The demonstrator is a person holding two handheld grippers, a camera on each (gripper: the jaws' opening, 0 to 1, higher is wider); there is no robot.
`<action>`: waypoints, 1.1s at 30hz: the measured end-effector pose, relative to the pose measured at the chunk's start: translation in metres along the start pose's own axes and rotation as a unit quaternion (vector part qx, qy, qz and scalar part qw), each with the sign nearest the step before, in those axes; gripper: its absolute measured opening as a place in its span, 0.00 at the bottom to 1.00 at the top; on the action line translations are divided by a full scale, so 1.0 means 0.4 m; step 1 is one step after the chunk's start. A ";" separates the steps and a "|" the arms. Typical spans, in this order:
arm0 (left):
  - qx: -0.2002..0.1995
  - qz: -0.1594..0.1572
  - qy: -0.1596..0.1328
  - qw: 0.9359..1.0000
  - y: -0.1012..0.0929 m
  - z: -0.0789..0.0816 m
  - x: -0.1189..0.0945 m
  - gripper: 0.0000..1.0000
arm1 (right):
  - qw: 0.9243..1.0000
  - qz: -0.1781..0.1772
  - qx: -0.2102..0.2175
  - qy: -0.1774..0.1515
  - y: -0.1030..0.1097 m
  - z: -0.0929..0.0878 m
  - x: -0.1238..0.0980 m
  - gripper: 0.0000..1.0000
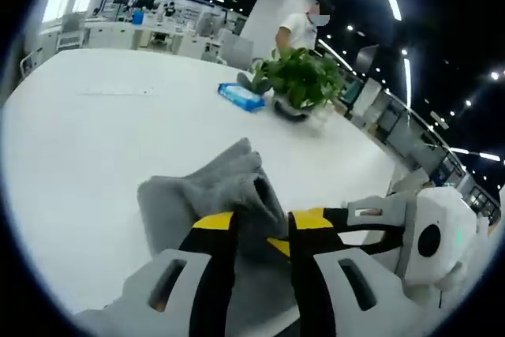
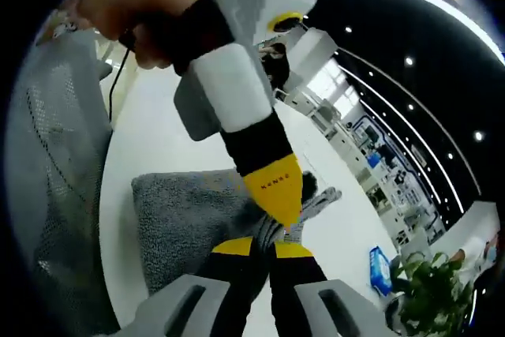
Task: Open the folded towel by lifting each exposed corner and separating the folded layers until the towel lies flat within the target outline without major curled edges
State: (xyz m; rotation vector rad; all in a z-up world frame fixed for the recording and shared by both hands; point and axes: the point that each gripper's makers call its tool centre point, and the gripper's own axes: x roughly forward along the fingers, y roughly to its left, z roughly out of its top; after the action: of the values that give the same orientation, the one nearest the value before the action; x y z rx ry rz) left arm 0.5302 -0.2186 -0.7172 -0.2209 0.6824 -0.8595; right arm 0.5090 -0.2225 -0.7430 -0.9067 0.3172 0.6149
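Observation:
A grey towel (image 1: 170,211) lies folded on the white table (image 1: 102,140), bunched up into a ridge ahead of my left gripper (image 1: 262,222). Its black, yellow-tipped jaws stand close together with towel cloth between them. The right gripper's white body (image 1: 430,234) reaches in from the right, beside the same fold. In the right gripper view, the towel (image 2: 181,219) spreads to the left, and my right gripper (image 2: 266,249) is shut on a pulled-up corner. The left gripper (image 2: 278,191) points down onto the cloth just above it, held by a hand (image 2: 134,5).
A potted green plant (image 1: 304,76) and a blue packet (image 1: 241,96) sit at the table's far side, with a person (image 1: 300,29) standing behind. A grey mesh chair (image 2: 55,155) stands by the table edge. The plant (image 2: 430,290) and packet (image 2: 380,270) lie beyond the towel.

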 end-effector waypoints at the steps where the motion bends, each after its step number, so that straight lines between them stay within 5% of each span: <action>1: -0.005 0.002 0.004 1.000 0.001 -0.005 0.002 0.25 | 1.000 -0.001 -0.012 -0.003 0.001 0.006 0.000 0.03; 6: -0.042 0.015 0.000 0.999 0.017 -0.009 0.007 0.19 | 0.999 0.001 -0.029 -0.013 0.007 0.022 -0.002 0.03; 10: -0.028 0.015 0.011 0.999 0.009 -0.015 0.015 0.09 | 0.999 0.018 0.041 -0.025 0.017 0.027 0.002 0.04; 12: -0.012 0.022 0.016 1.000 0.014 -0.020 0.016 0.06 | 0.990 0.045 0.125 -0.041 0.027 0.034 0.000 0.05; 15: -0.007 0.030 0.019 0.999 0.031 -0.019 0.009 0.05 | 0.960 0.076 0.255 -0.091 0.012 0.058 -0.018 0.06; 17: -0.006 0.037 0.021 0.999 0.050 -0.015 -0.003 0.05 | 0.943 0.064 0.298 -0.133 -0.030 0.077 -0.040 0.06; 20: -0.006 0.047 0.019 0.999 0.079 -0.003 -0.028 0.05 | 0.932 0.033 0.328 -0.150 -0.076 0.064 -0.057 0.05; 22: -0.003 0.054 0.018 0.998 0.096 0.007 -0.046 0.04 | 0.929 0.005 0.348 -0.129 -0.102 0.022 -0.051 0.05; 25: 0.005 0.061 0.022 0.998 0.114 0.015 -0.066 0.04 | 0.930 0.003 0.363 -0.050 -0.081 -0.066 -0.016 0.04; 28: 0.006 0.063 0.021 0.998 0.122 0.023 -0.084 0.04 | 0.917 0.075 0.390 0.019 0.011 -0.117 0.034 0.04; 33: 0.006 0.063 0.020 0.998 0.123 0.023 -0.091 0.05 | 0.928 0.134 0.345 0.034 0.098 -0.098 0.095 0.05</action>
State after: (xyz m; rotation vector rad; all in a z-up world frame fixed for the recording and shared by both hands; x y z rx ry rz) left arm 0.5501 -0.1599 -0.7148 -0.1475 0.7208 -0.7493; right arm 0.5146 -0.2224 -0.8102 -0.2037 0.6768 0.6587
